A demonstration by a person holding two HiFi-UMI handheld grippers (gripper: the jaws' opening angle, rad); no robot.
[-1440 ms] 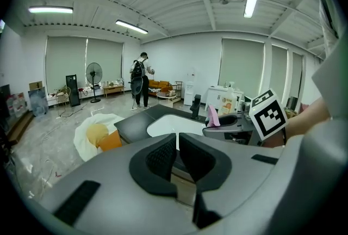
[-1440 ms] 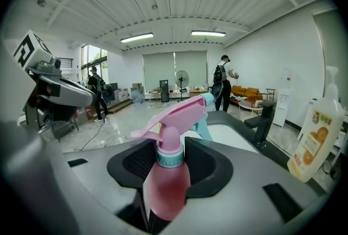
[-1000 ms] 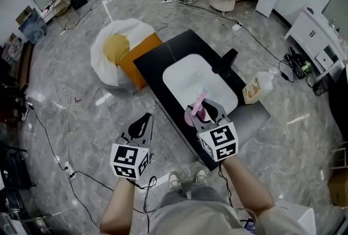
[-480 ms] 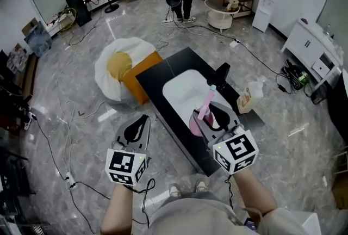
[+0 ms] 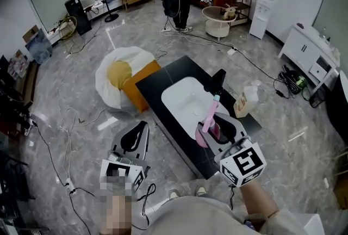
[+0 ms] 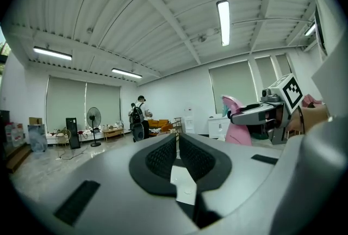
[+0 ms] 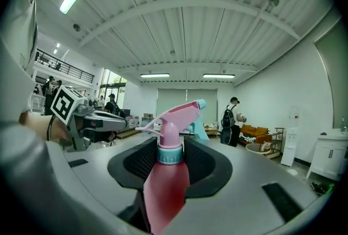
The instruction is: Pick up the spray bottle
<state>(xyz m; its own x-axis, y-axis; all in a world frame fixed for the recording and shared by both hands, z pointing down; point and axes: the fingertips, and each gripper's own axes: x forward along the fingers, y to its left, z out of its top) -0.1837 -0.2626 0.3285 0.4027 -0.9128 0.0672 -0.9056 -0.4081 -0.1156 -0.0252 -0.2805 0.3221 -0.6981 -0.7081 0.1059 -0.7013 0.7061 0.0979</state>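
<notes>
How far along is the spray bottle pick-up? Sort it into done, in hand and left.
Done: the right claw is shut on the pink spray bottle at its neck. In hand: the bottle hangs from that claw, clear of the black table. Left: nothing more that shows; the left claw is shut and empty.

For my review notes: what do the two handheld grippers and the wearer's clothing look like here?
The left gripper and right gripper match: smooth grey bodies with black jaws, ribbed on the inner faces and curving round a rounded opening. Each carries a white cube printed with black square markers. The person wears a light beige top.
</notes>
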